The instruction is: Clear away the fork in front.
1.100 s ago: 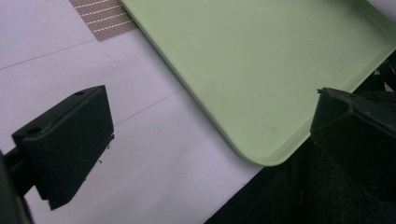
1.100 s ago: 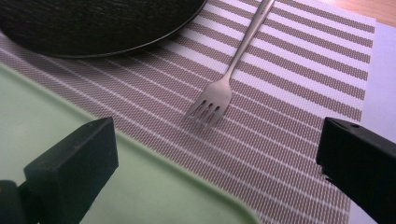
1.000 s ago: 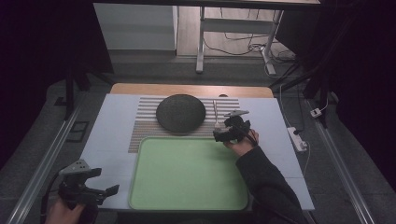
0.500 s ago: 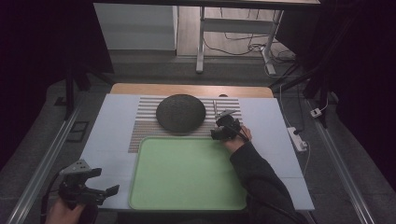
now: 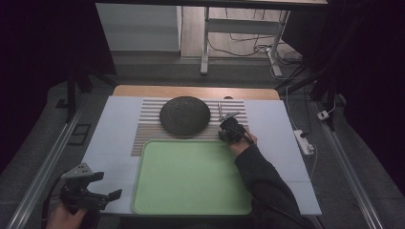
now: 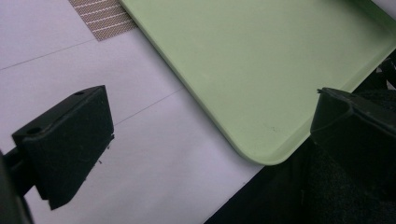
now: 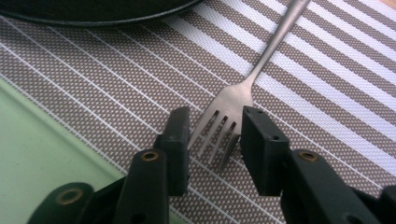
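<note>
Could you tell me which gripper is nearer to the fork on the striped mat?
The right gripper: its jaws, just closing, straddle the tines of the fork. The left gripper stands open at the near left corner, beside the green tray.

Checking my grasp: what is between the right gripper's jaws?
The fork's tines lie between the right gripper's jaws, which have just been closing, on the striped mat, in the right gripper view.

The right gripper (image 5: 228, 128) sat far out over the bench on an outstretched, dark-sleeved forearm, tipped downward. Its jaws had just been closing and stood narrow, the pads close on either side of something thin. The left gripper (image 5: 98, 194) hung at the near left corner in the left hand (image 5: 64, 218), jaws wide apart.
</note>
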Demonstrator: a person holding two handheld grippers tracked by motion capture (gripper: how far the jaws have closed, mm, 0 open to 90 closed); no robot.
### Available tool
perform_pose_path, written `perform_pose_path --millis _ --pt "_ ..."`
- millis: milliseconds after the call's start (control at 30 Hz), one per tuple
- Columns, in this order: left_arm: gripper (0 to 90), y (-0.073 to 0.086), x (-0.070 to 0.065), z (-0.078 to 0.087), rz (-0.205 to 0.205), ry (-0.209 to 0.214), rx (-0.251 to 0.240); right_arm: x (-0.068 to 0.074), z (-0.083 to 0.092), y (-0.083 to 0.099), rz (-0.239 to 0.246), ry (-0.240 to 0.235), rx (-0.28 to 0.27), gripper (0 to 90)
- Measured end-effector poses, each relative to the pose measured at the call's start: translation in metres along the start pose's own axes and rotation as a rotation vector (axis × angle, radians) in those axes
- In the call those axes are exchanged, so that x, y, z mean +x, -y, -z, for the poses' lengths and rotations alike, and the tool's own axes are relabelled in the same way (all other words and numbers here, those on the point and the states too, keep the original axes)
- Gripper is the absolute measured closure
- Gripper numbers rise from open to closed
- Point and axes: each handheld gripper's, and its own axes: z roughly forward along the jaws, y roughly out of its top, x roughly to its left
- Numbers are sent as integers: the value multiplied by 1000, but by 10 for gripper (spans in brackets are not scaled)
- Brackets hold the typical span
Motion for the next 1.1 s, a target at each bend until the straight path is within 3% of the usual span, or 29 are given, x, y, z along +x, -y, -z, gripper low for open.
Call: perform_pose_path --millis 400,500,700,767,1100 --pt "0 0 0 0 -5 -2 1 -3 7 2 -3 39 6 781" --pt "0 0 0 0 -6 -2 1 -4 8 2 -6 46 11 879" --pt "0 0 -1 0 -7 -2 1 -6 8 3 -20 44 21 890" --pt "0 0 0 0 -6 -2 0 -3 9 3 4 65 18 892" --pt "0 0 -1 0 -5 -3 -5 0 28 -2 40 55 -25 893"
